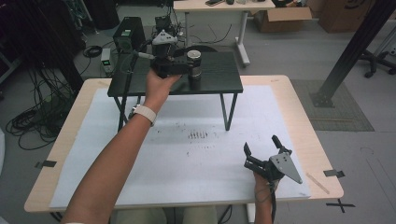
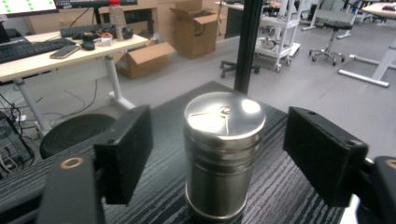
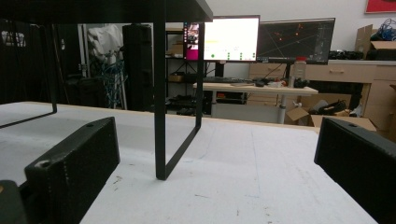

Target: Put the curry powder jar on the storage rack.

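The left gripper (image 2: pixel 219 158) straddles, untouching, the shiny steel cylindrical canister (image 2: pixel 223 154) on the black riser shelf (image 1: pixel 219 79) (apparently releasing); the right gripper (image 1: pixel 261 151), at five o'clock, gapes empty.

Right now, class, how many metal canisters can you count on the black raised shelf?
1. The metal canister stands upright on the black shelf, between the open jaws of the left gripper, untouched by either.

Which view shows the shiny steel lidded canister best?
Left gripper view: the shiny steel lidded canister stands close and upright on the black riser shelf, between the open jaws with a gap each side. High view: small, far off. Right gripper view: just the shelf's underside and legs.
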Demonstrator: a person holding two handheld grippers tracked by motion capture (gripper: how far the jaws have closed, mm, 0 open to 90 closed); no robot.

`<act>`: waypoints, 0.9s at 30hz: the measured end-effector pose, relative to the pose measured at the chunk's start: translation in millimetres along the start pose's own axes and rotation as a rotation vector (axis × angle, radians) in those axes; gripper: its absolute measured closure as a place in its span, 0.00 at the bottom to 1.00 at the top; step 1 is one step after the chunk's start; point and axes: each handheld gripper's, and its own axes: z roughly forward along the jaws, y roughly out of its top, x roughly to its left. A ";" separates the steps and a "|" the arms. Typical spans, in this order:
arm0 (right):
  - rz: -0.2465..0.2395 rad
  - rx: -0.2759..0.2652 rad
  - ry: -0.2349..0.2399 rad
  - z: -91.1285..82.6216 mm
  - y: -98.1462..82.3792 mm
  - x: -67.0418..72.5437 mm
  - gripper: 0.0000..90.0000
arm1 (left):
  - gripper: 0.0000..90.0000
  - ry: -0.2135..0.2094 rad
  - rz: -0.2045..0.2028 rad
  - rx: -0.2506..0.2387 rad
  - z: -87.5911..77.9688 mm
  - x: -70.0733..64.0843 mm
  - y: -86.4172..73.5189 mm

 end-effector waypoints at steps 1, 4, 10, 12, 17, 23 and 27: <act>0.000 0.001 0.000 0.0 0.1 0.1 0.00 | 0.24 -0.002 0.000 -0.002 -1.4 0.5 -0.4; 0.001 0.003 0.001 0.3 0.0 0.2 0.00 | 0.18 -0.014 -0.003 -0.003 -5.3 1.9 -0.9; 0.002 0.003 0.001 0.4 0.1 0.0 0.00 | 0.12 -0.029 -0.031 -0.048 -16.1 5.6 -1.7; 0.002 0.005 0.002 0.4 0.1 0.1 0.00 | 0.10 -0.028 -0.042 -0.062 -19.9 6.5 -2.3; 0.003 0.007 0.002 0.7 0.1 0.1 0.00 | 0.05 -0.018 -0.046 -0.094 -30.6 7.7 -5.0; 0.003 0.010 0.002 0.9 0.2 0.0 0.00 | 0.02 -0.007 -0.044 -0.116 -42.3 6.3 -9.3; 0.002 0.013 0.002 1.2 0.2 0.0 0.00 | 0.00 -0.003 -0.051 -0.135 -50.6 6.3 -11.6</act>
